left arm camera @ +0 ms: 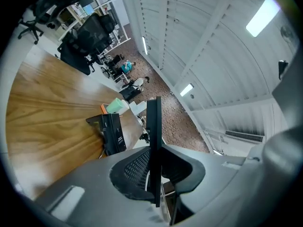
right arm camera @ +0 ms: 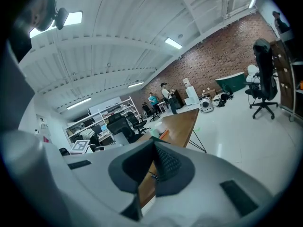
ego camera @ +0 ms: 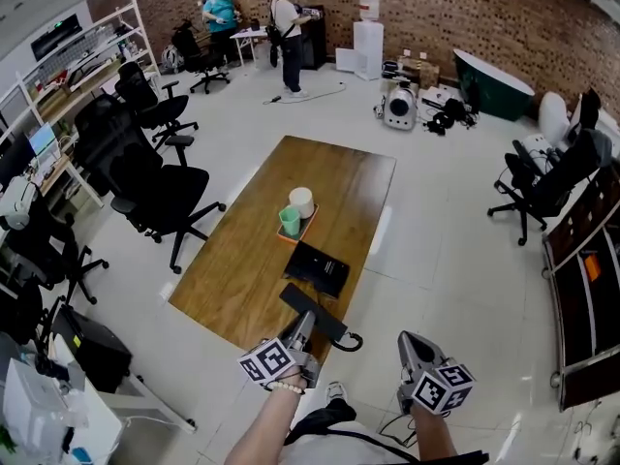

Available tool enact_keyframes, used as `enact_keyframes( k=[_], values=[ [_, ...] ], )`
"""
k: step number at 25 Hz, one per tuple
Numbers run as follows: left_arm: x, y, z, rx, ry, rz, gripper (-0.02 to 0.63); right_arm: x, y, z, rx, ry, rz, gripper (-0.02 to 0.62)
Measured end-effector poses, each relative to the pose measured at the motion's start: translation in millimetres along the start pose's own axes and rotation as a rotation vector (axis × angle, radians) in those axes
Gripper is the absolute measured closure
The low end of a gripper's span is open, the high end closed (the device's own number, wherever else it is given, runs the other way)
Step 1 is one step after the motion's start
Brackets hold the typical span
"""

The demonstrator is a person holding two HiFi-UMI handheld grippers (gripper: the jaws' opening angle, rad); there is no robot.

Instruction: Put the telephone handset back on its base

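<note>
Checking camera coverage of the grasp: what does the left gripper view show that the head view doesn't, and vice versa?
Only the left gripper view: the left gripper's jaws clamped on the handset, seen edge-on between the pads, and the ceiling lights. Only the head view: the right gripper, off the table, and the person's left forearm. Both: the wooden table, the phone base, the green cup and the handset.

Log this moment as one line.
left gripper: shut on handset | right gripper: shut, empty | handset: not yet on base
</note>
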State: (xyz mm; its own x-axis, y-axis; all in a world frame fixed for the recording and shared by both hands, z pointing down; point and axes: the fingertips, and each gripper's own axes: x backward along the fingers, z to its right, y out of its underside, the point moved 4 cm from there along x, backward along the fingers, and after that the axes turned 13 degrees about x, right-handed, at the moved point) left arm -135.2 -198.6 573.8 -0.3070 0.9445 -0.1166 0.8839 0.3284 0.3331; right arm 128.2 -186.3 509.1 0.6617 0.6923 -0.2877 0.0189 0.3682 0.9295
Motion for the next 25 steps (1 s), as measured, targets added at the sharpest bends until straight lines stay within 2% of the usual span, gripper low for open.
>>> enact_keyframes(
  k=[7, 12, 21, 25],
  values=[
    [-53.3, -16.8, -56.1, 0.103, -0.031, 0.042, 0.537, -38.3, 0.6, 17.1, -0.02, 0.005, -0.039, 0.595],
    [-74.6, -22.9, -92.6, 0.137, -0.052, 0.093, 0.537, -61.9, -0.9, 25.9, -0.019, 0.001, -0.055, 0.595],
    [-104.0, -29.9, -125.5, 0.177, -0.044, 0.133, 0.537, -102.3, 1.4, 32.4, -0.021, -0.025, -0.076, 0.595],
    [-107.7, -29.3, -137.2, 0.222, -0.046, 0.16, 0.537, -114.7, 3.7, 30.8, -0.022, -0.042, -0.087, 0.595]
  ],
)
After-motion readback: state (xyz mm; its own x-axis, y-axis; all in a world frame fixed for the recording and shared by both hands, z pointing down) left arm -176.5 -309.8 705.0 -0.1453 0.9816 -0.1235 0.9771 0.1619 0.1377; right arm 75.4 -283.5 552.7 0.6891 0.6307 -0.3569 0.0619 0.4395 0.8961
